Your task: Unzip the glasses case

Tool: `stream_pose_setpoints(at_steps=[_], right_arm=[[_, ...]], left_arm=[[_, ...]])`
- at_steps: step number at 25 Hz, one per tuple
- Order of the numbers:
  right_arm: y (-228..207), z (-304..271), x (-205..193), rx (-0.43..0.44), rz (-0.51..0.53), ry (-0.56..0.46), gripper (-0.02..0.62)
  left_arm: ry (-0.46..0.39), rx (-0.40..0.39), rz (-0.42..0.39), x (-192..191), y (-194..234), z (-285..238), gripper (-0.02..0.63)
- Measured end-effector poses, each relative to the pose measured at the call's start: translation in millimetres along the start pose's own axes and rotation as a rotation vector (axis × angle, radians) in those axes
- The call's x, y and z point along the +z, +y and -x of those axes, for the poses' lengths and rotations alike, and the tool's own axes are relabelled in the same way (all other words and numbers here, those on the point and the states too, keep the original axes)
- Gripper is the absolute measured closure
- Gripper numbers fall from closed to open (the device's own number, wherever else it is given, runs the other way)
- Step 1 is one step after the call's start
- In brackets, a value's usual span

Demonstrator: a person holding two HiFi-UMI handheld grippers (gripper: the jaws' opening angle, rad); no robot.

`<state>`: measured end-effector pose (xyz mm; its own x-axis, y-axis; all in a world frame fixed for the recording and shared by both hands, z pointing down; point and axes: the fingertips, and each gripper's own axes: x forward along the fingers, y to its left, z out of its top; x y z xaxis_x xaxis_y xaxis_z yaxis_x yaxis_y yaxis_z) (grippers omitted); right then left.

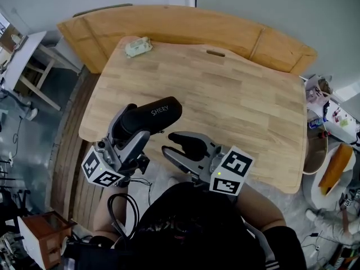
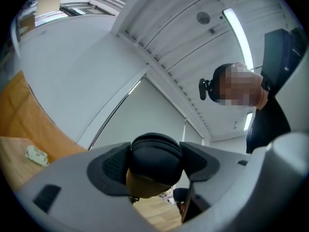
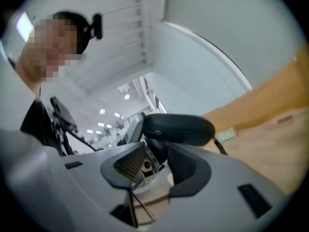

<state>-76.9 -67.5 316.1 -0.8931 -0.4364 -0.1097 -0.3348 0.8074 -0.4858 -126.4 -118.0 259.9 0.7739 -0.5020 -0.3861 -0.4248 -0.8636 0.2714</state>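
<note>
A black zipped glasses case [image 1: 151, 116] with white lettering is held in the air over the near edge of the wooden table [image 1: 236, 100]. My left gripper [image 1: 134, 133] is shut on one end of it. In the left gripper view the case's rounded end [image 2: 155, 158] fills the space between both pads. My right gripper [image 1: 179, 148] sits just right of the case, below its free end, with its jaws apart. In the right gripper view the case [image 3: 179, 127] lies across just beyond the fingertips [image 3: 129, 164], and the pads do not press on it.
A crumpled pale green wad [image 1: 138, 46] lies at the table's far left corner. A curved wooden board [image 1: 185, 27] runs behind the table. The table has a slot [image 1: 215, 53] near its far edge. Cables [image 1: 121, 207] hang by the person's lap.
</note>
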Motion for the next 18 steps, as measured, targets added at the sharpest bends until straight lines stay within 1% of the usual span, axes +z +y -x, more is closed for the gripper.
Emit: stream_pose_setpoints(at_steps=[1,2,4,6,8,10,12,13,14,17,18], right_arm=[[-3,0,3,0.022,-0.115,-0.044,0.444],[-7,0,5,0.034,-0.205,-0.081,0.443],[-10,-2,7,0.063,-0.356,-0.144,0.442],[-9,-6,10,0.110,-0.485,-0.198,0.442],[-6,-10,13,0.150,-0.575,-0.239,0.442],[-5,-12,14,0.165,-0.628,-0.265,0.443],[-7,-10,13,0.160,-0.650,-0.276,0.453],[-8,-8,13,0.156,-0.657,-0.281,0.486],[-9,-6,12,0.156,-0.663,-0.285,0.501],[-7,-1,11,0.171,-0.686,-0.303,0.515],[-6,0,11,0.177,-0.695,-0.315,0.531]], left_arm=[[-0.010,-0.001,-0.001,2,-1,-1,0.281],[-0.018,-0.002,-0.004,4,-2,-2,0.281],[-0.036,-0.005,0.001,7,-4,-2,0.281],[-0.051,-0.008,0.003,8,-7,-3,0.281],[-0.048,-0.004,-0.025,7,-10,-2,0.281],[-0.036,0.003,-0.063,4,-15,-2,0.281],[-0.017,0.007,-0.103,1,-19,-2,0.281],[-0.007,0.009,-0.126,0,-21,-2,0.281],[0.002,0.010,-0.146,-1,-23,-1,0.281],[0.005,0.018,-0.164,-3,-26,0,0.281],[0.000,0.025,-0.162,-3,-26,0,0.281]])
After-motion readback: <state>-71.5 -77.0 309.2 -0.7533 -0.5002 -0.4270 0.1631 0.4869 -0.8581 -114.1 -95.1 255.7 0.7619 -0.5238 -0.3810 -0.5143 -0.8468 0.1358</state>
